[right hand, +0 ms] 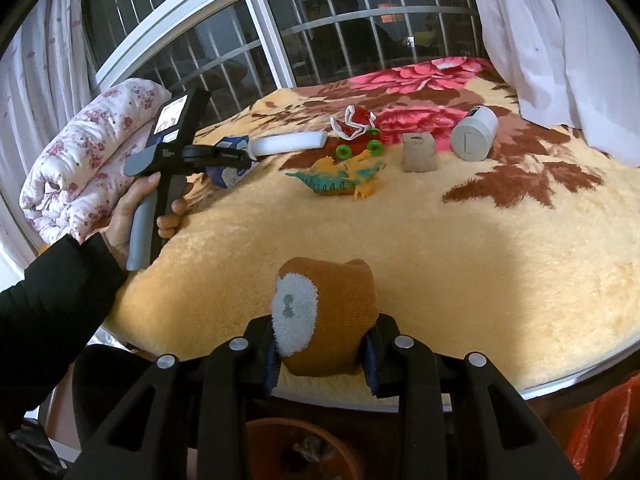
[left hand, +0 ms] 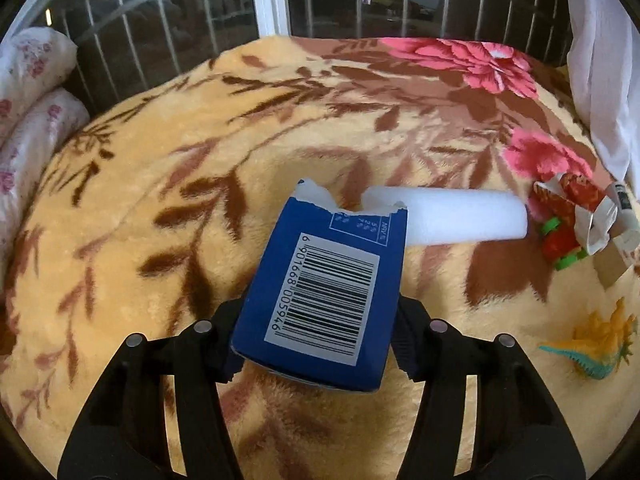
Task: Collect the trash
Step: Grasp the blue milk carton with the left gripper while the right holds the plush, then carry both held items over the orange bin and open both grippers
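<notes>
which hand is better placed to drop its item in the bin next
Right. The right tongs grip the brown sock at the bed's near edge, right above the brown bin. The left tongs hold the blue box farther in over the blanket, so they probably have farther to travel.

Both wrist cams look fwd and down over the bed (left hand: 168, 184), window (right hand: 224, 64) at frame top. Left cam sits close; right cam farther back. Both show the foam roll (left hand: 452, 216).
</notes>
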{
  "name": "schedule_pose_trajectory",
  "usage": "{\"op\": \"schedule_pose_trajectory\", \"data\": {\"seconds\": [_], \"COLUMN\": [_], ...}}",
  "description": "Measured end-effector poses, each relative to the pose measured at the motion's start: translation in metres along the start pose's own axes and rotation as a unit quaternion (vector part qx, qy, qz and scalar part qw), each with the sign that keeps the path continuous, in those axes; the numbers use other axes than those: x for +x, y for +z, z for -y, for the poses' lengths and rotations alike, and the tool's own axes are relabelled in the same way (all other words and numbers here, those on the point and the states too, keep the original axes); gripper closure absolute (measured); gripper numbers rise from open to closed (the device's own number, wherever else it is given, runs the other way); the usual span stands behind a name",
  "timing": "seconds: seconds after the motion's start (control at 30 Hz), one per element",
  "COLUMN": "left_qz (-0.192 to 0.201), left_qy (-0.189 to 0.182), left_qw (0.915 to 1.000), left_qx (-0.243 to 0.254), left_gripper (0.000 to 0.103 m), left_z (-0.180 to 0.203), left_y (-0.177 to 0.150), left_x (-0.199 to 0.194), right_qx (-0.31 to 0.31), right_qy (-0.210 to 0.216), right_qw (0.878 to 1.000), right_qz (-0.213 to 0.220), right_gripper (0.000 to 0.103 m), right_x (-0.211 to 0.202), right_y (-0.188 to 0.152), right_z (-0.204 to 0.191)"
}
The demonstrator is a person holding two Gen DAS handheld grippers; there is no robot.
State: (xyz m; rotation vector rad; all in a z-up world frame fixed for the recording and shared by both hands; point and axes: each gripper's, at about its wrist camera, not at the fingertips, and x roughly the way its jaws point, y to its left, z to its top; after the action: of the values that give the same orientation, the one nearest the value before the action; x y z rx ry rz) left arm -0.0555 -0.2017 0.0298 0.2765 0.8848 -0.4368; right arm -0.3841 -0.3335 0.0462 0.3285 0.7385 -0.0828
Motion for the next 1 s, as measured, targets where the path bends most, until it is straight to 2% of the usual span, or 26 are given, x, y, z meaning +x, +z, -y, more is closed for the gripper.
{"op": "schedule_pose_trajectory", "data": {"seconds": [0.1,0.2,0.5,0.67,1.0], "left_qz": [0.003,0.007,0.060,0.086,0.116], "left_qy": [0.010,0.002,-0.013,-0.021,-0.028], "left_qw": [0.9999,0.9996,0.9981,0.9958,0.9919], "left_qx": [-0.011,-0.027,0.003,0.021,0.045], "left_gripper": [0.047,0.048,0.048,0.048,0.047], "left_z": [-0.002,-0.003,0.026,0.039,0.052], "left_y": [-0.003,-0.008,-0.043,-0.074,-0.150], "left_x": [-0.006,-0.018,-0.107,-0.159,-0.226], "right_qx": [0.003,0.001,-0.010,-0.022,-0.053], "right_qy": [-0.001,-0.001,0.011,0.013,0.013], "right_qw": [1.000,1.000,1.000,0.999,0.998], "right_qz": [0.004,0.008,0.017,0.019,0.030], "right_gripper": [0.071,0.071,0.071,0.071,0.071], "right_x": [-0.002,-0.008,-0.033,-0.047,-0.087], "right_y": [-0.001,-0.002,-0.013,-0.024,-0.049], "right_z": [-0.001,-0.005,-0.025,-0.039,-0.065]}}
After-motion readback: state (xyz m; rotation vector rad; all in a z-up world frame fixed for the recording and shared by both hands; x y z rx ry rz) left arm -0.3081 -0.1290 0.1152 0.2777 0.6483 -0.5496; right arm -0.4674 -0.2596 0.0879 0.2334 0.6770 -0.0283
